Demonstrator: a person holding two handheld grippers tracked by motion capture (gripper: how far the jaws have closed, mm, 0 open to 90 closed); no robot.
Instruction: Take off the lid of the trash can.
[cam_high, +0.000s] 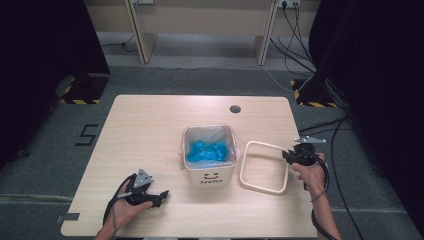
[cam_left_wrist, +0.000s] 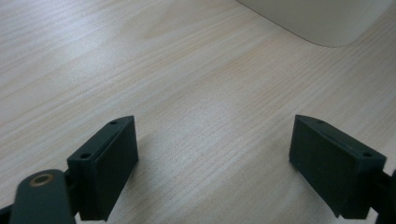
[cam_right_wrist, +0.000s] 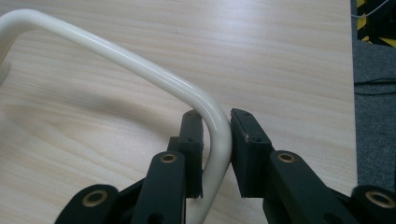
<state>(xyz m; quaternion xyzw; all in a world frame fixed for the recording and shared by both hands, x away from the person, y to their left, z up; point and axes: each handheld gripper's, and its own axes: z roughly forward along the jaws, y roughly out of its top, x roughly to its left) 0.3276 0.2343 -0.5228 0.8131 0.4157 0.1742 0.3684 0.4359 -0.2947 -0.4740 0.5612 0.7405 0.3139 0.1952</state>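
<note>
The right hand (cam_high: 309, 172) holds the right gripper (cam_right_wrist: 217, 140) low at the table's (cam_high: 150, 125) right side, its 2 jaws clamped on a corner of the cream ring (cam_right_wrist: 140, 65) beside the bin (cam_high: 209, 160). The left gripper (cam_left_wrist: 215, 154) rests wide open near the front-left edge.

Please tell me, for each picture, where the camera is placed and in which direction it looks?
High view: above the person's side, looking forward and down on the table; both hands show, each with a claw.
Left gripper view: rides the left claw, open over bare wood, bin ahead.
Right gripper view: rides the right claw, shut on the cream ring.
High and right gripper views share the ring.
</note>
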